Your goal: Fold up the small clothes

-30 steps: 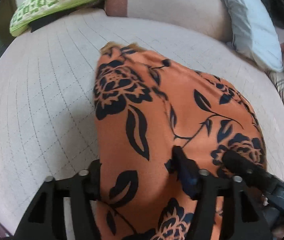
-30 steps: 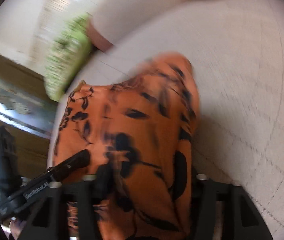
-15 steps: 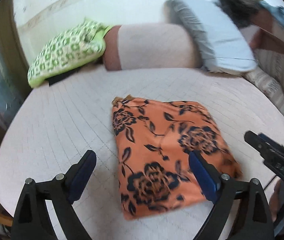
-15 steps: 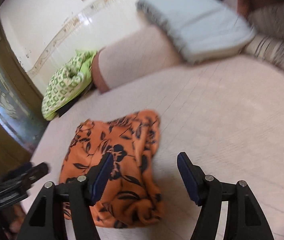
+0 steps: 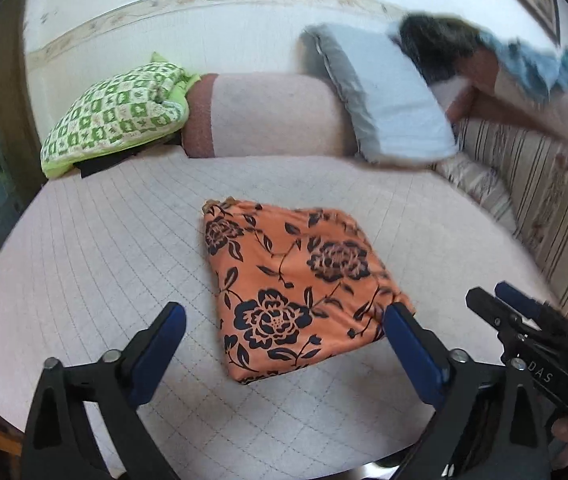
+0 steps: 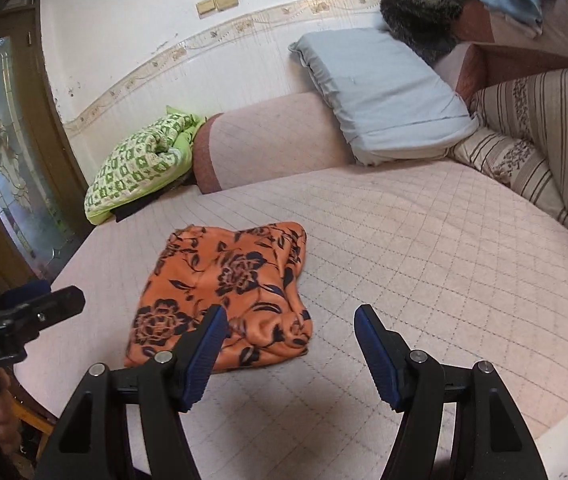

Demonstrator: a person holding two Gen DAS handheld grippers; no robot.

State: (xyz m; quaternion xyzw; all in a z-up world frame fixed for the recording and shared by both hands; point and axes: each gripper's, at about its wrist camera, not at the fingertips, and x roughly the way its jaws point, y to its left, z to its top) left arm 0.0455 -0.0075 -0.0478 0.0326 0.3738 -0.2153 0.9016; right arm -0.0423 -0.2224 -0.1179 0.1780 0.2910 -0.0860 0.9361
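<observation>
Orange floral garment (image 5: pixel 292 288) folded on bed (image 5: pixel 96 256), underside hidden; left gripper (image 5: pixel 284 332) jaws opening, empty; right gripper (image 6: pixel 290 344) jaws apart, empty.

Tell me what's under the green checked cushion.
A flat black thing sticks out from under the green checked cushion, lying on the pink quilted bed. What it is and how far it reaches underneath is hidden.

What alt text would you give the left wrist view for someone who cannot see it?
A folded orange cloth with dark flowers lies on a pale quilted bed, nothing holding it. The left gripper, jaws opening, hangs over the near end of the cloth, and the right gripper shows at the right edge. A green checked cushion and grey pillow sit behind.
</observation>
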